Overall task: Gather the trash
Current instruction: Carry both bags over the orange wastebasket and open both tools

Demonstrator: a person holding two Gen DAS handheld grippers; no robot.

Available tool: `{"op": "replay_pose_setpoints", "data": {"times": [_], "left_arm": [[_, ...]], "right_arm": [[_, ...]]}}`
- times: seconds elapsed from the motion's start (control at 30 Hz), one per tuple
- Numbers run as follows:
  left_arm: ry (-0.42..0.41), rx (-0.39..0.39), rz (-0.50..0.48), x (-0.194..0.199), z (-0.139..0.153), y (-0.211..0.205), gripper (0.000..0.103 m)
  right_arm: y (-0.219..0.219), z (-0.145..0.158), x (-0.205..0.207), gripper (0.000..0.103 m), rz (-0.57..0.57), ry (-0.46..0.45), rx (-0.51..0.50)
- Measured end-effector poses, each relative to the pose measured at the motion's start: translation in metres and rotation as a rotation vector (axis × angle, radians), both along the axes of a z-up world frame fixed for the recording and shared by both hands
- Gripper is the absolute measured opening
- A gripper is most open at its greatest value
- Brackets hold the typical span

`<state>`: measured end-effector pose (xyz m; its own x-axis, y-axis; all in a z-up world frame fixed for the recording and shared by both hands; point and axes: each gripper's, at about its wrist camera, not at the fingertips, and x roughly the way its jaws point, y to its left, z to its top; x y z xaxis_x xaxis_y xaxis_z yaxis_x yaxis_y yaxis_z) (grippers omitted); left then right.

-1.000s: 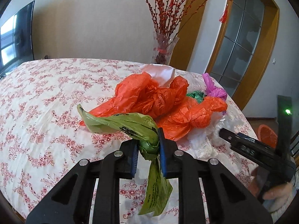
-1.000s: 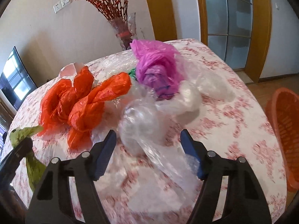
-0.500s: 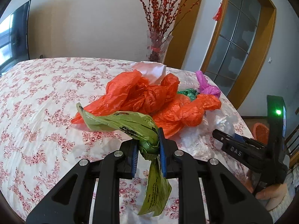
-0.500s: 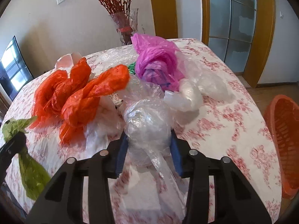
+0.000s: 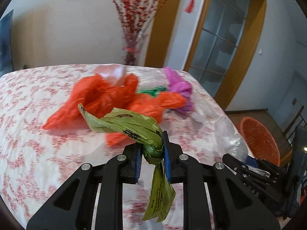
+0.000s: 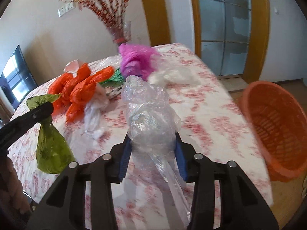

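Note:
My left gripper [image 5: 152, 151] is shut on a knotted green plastic bag [image 5: 130, 124], held above the table; the bag also shows at the left of the right wrist view [image 6: 49, 149]. My right gripper [image 6: 152, 149] is shut on a clear crumpled plastic bag [image 6: 149, 115], lifted off the table; it also shows in the left wrist view [image 5: 228, 138]. An orange mesh basket [image 6: 274, 122] stands on the floor beyond the table's right edge, also in the left wrist view [image 5: 259, 138].
On the floral tablecloth [image 5: 28, 115] lie orange bags [image 5: 107, 97], a purple bag [image 6: 136, 59], a dark green bag [image 6: 113, 77] and white and clear bags [image 6: 172, 76]. A vase of red branches [image 5: 132, 53] stands at the far edge. A door frame is behind.
My right gripper closed on the clear bag and lifted it toward the right. Both grippers have risen and swung right; the basket now shows larger. The left still holds the green bag.

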<state>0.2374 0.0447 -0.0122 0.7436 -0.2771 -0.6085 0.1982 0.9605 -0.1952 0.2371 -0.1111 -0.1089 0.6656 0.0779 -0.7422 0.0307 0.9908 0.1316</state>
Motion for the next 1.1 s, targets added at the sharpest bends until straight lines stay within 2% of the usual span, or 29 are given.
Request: {"op": "replay_pose_setpoints", "data": {"times": [0.4, 0.63, 0.83, 1.1], "left_arm": [[-0.006, -0.041, -0.21, 0.006, 0.005, -0.102, 0.019], [-0.009, -0.035, -0.336, 0.01, 0.003, -0.173, 0.019], [-0.008, -0.025, -0.468, 0.016, -0.002, -0.231, 0.019], [0.01, -0.016, -0.577, 0.015, -0.018, -0.277, 0.019]], "right_arm": [[-0.107, 0.017, -0.032, 0.042, -0.286, -0.079, -0.077], [-0.177, 0.016, -0.046, 0.042, -0.45, -0.096, -0.05], [-0.217, 0.015, -0.047, 0.042, -0.522, -0.11, -0.018], [-0.247, 0.006, -0.042, 0.042, -0.561, -0.115, 0.021]]}}
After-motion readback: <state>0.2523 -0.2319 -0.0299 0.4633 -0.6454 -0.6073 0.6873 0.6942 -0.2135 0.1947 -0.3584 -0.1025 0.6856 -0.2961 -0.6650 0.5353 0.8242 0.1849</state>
